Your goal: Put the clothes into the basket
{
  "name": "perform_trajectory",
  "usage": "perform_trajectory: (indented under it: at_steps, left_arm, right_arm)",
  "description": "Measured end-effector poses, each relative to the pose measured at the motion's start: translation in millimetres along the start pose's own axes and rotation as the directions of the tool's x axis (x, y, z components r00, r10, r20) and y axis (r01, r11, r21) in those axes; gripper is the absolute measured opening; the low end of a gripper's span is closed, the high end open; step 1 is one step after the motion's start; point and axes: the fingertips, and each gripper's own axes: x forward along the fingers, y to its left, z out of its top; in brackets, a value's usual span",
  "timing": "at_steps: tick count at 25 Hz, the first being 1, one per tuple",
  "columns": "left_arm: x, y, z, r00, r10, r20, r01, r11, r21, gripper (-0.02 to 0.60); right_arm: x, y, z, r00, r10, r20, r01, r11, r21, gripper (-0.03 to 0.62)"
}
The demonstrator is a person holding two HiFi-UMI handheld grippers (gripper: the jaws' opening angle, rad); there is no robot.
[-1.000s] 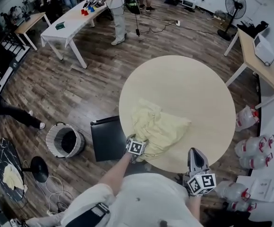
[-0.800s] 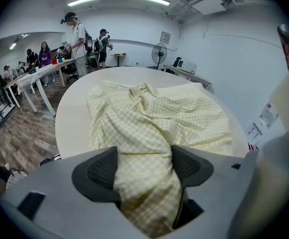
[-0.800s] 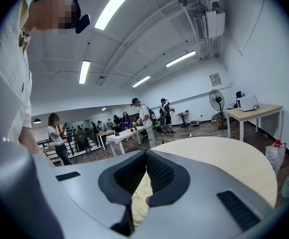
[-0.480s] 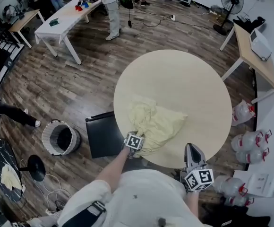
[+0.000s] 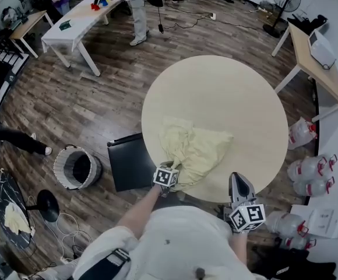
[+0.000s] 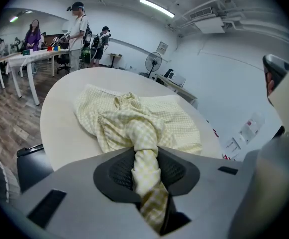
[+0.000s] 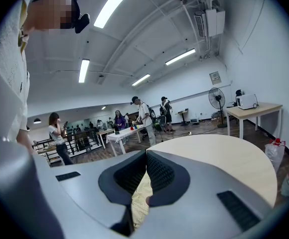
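Head view, looking steeply down: a round pale table (image 5: 227, 92) stands on a dark wood floor. A crumpled pale yellow checked garment (image 5: 195, 147) lies on the table's near side. The left gripper (image 5: 170, 169) is at the garment's near edge. The right gripper (image 5: 238, 184) is over the table's near rim, well apart from the garment. The round basket (image 5: 76, 168) stands on the floor to the left, beyond a black chair seat (image 5: 128, 165) and well apart from the table. Left gripper view: the jaws have just been closing and now stand narrow, pinching a twisted fold of the garment between the pads. The rest of the cloth trails onto the tabletop. Right gripper view: the jaw tips are together with nothing clamped between them. Bare tabletop stretches beyond, and people stand at far tables.
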Motion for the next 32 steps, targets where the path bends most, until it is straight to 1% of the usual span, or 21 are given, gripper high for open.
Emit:
perform_trajectory:
  at_steps: [3, 6, 12, 14, 18, 23, 27, 29, 32]
  left_arm:
    - [-14, -8, 12, 0.998, -0.037, 0.042, 0.036, 0.999, 0.017, 0.126]
    - [-29, -20, 23, 0.992, -0.086, 0.095, 0.083, 0.996, 0.043, 0.126]
    - [-61, -58, 49, 0.966, -0.155, 0.208, 0.129, 0.983, 0.13, 0.126]
    - [-70, -66, 60, 0.956, -0.169, 0.241, 0.137, 0.98, 0.143, 0.126]
    - [-88, -80, 85, 0.929, -0.195, 0.314, 0.157, 0.977, 0.143, 0.126]
    - [-117, -88, 112, 0.886, -0.221, 0.407, 0.171, 0.973, 0.155, 0.126]
    - [-136, -96, 129, 0.853, -0.231, 0.468, 0.181, 0.972, 0.149, 0.126]
    - [-147, -98, 133, 0.842, -0.228, 0.49, 0.175, 0.973, 0.152, 0.126]
    - [-159, -100, 135, 0.83, -0.224, 0.512, 0.163, 0.973, 0.16, 0.126]
  right_arm:
    - [0, 3, 1, 1.0, -0.005, 0.012, 0.005, 1.0, 0.006, 0.009]
    - [0, 6, 1, 1.0, -0.001, 0.022, 0.001, 1.0, 0.008, 0.009]
    - [-7, 11, -1, 1.0, -0.005, 0.027, 0.004, 1.0, 0.018, 0.009]
    - [-7, 13, 0, 1.0, -0.002, 0.028, 0.002, 1.0, 0.016, 0.009]
    - [-7, 15, 4, 1.0, 0.003, 0.031, -0.003, 1.0, 0.012, 0.009]
    - [-9, 19, 1, 0.999, -0.001, 0.038, 0.0, 1.0, 0.017, 0.009]
    - [-11, 18, -1, 0.999, 0.007, 0.041, -0.008, 1.0, 0.023, 0.009]
    - [-11, 20, -1, 0.999, 0.014, 0.045, -0.015, 1.0, 0.024, 0.009]
    - [-11, 23, 0, 0.998, 0.036, 0.052, -0.036, 0.999, 0.016, 0.009]
